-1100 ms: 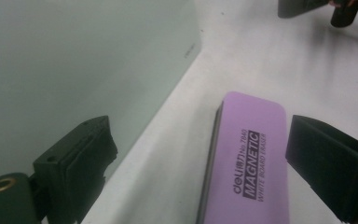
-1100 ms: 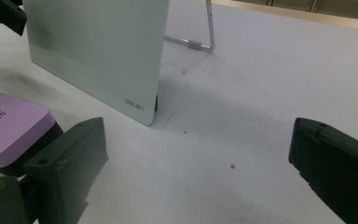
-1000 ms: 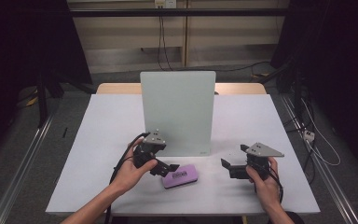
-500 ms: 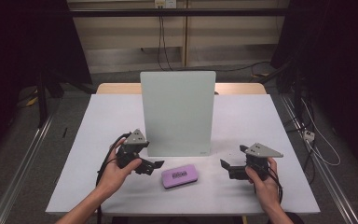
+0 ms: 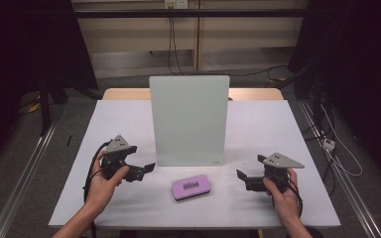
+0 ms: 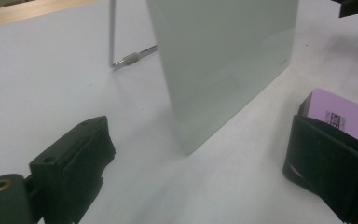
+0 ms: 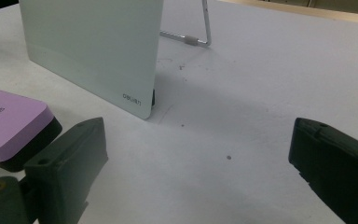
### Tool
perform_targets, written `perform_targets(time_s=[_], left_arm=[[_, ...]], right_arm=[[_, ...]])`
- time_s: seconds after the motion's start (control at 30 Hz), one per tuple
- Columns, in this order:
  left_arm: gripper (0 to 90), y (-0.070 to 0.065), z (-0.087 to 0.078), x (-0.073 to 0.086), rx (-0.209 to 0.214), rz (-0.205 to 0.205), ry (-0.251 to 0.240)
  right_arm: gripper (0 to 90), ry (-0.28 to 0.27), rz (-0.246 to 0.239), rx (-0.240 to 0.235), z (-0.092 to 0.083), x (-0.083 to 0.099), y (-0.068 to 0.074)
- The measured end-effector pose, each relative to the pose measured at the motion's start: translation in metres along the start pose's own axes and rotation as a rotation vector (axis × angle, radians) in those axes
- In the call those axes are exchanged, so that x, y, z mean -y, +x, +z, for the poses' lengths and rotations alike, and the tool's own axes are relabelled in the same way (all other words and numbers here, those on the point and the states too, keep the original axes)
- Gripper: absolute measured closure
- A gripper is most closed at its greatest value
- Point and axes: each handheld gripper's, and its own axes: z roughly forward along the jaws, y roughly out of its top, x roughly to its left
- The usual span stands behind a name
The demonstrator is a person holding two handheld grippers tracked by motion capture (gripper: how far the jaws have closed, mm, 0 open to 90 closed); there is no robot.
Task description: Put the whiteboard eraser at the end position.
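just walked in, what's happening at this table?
A person holds a claw in each hand at a white table. A purple eraser lies flat between them, in front of an upright pale-green board on a wire stand. The left claw and the right claw are both open, either side of the eraser, touching nothing.

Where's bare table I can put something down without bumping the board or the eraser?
Bare room: the table left of the upright board, the stretch to the board's right, and the front corners. Crowded: the front middle, where the purple eraser lies between the left claw and right claw, both open.
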Motion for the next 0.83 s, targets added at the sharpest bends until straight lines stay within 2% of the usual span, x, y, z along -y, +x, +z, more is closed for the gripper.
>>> perform_targets(time_s=[0.03, 0.1, 0.27, 0.33, 0.43, 0.53, 0.6, 0.73, 0.83], left_arm=[[6.6, 0.002, -0.002, 0.003, -0.003, 0.009, 0.000], [6.6, 0.003, -0.004, 0.007, -0.017, -0.002, 0.010], [6.5, 0.005, -0.012, 0.018, -0.039, 0.022, 0.030], [6.5, 0.005, -0.014, 0.023, -0.045, 0.006, 0.017], [6.5, 0.005, -0.017, 0.031, -0.083, 0.006, 0.011], [6.5, 0.007, -0.016, 0.040, -0.070, -0.027, 0.006], [6.6, 0.009, -0.016, 0.045, -0.090, -0.032, 0.010], [6.5, 0.014, -0.019, 0.055, -0.095, -0.078, -0.004], [6.5, 0.016, -0.020, 0.056, -0.104, -0.088, -0.014]], right_arm=[[4.6, 0.001, 0.001, -0.001, 0.000, 0.000, 0.000], [4.6, 0.002, 0.001, 0.001, 0.000, 0.000, 0.000], [4.6, 0.005, 0.003, 0.004, -0.001, 0.001, 0.000], [4.6, 0.007, 0.003, 0.005, -0.001, 0.001, 0.000], [4.6, 0.008, 0.005, 0.004, -0.001, 0.002, 0.000], [4.6, 0.008, 0.011, 0.005, -0.002, 0.002, 0.000], [4.7, 0.007, 0.010, 0.007, -0.003, 0.002, 0.000], [4.7, 0.005, 0.009, 0.005, -0.004, 0.002, 0.001], [4.7, 0.006, 0.012, 0.006, -0.003, 0.002, 0.000]])
